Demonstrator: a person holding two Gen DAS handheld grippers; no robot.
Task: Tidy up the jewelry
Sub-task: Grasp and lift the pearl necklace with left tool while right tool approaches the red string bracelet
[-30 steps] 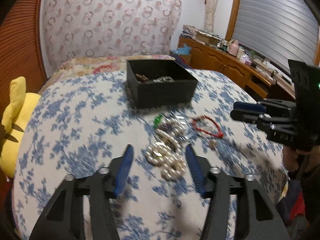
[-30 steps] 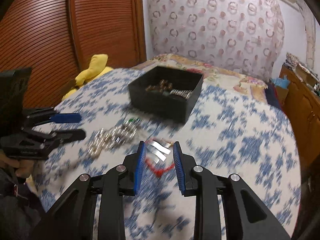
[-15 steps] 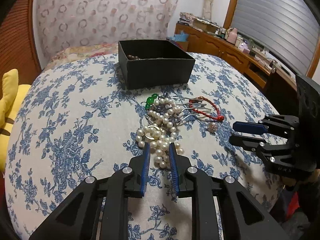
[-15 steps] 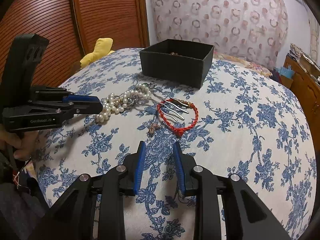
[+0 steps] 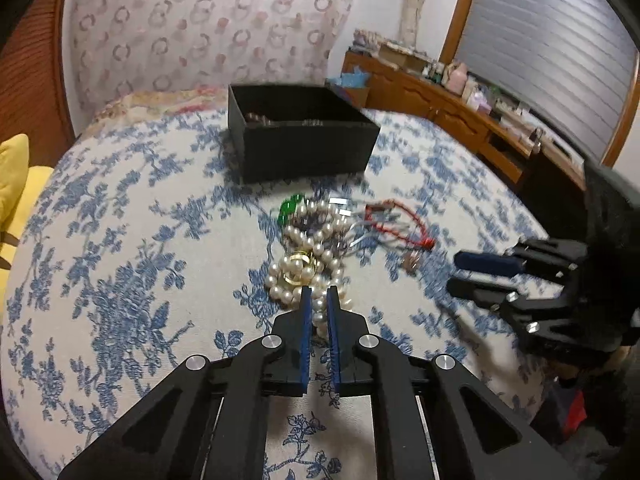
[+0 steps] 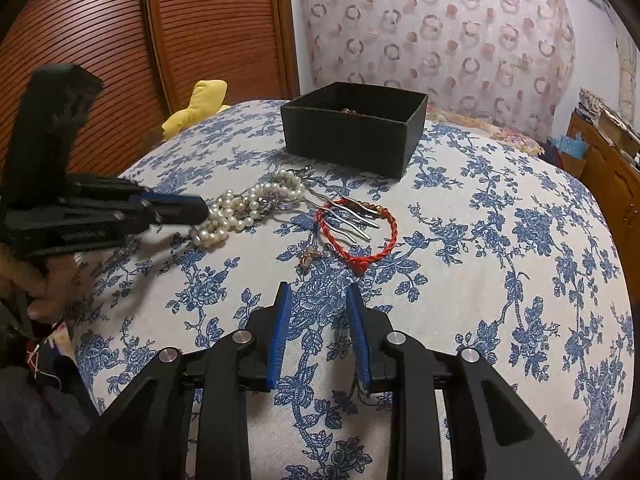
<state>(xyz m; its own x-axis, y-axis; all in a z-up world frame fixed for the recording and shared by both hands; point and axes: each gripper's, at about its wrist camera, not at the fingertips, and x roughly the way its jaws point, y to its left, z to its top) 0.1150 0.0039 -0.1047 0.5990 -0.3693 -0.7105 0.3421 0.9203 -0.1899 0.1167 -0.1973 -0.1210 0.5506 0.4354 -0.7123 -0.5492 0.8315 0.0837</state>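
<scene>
A heap of white pearl strands (image 5: 308,264) lies on the blue-flowered cloth, also in the right wrist view (image 6: 244,204). My left gripper (image 5: 316,300) is shut on the near end of the pearl strand; it shows from the side in the right wrist view (image 6: 196,211). A red braided cord bracelet (image 6: 360,232) and a silver hair comb (image 6: 348,220) lie right of the pearls. A black open box (image 5: 300,136) with some jewelry inside stands behind them. My right gripper (image 6: 316,300) is open and empty, short of the red bracelet.
A small gold charm (image 6: 310,257) lies near the red bracelet. A green bead piece (image 5: 289,206) sits at the pile's far edge. A yellow plush toy (image 6: 200,104) lies off the left side. A wooden cabinet (image 5: 460,112) with clutter stands at the right.
My left gripper dropped onto the pearls and closed from wide open to pinching the strand. My right gripper pulled back from the red bracelet and stayed open.
</scene>
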